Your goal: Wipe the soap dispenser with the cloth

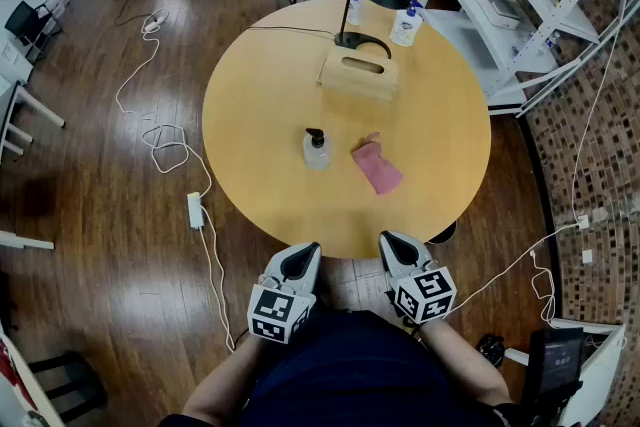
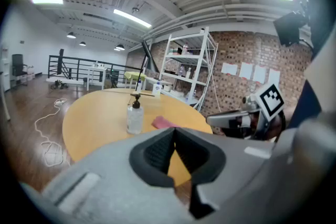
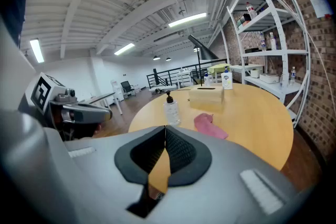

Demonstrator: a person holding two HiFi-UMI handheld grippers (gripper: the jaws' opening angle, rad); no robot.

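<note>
Wooden tissue box [image 1: 359,73] behind soap dispenser [image 1: 316,150], cloth [image 1: 376,166] beside; left tongs [image 1: 307,249], right tongs [image 1: 388,239] clenched empty.

Grey left tongs [image 1: 308,248] and right tongs [image 1: 386,238] carry black-and-white marker cubes [image 1: 276,313].

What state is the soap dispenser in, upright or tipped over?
Upright. The soap dispenser stands on its base on the table, pump on top, apart from the pink cloth.
</note>
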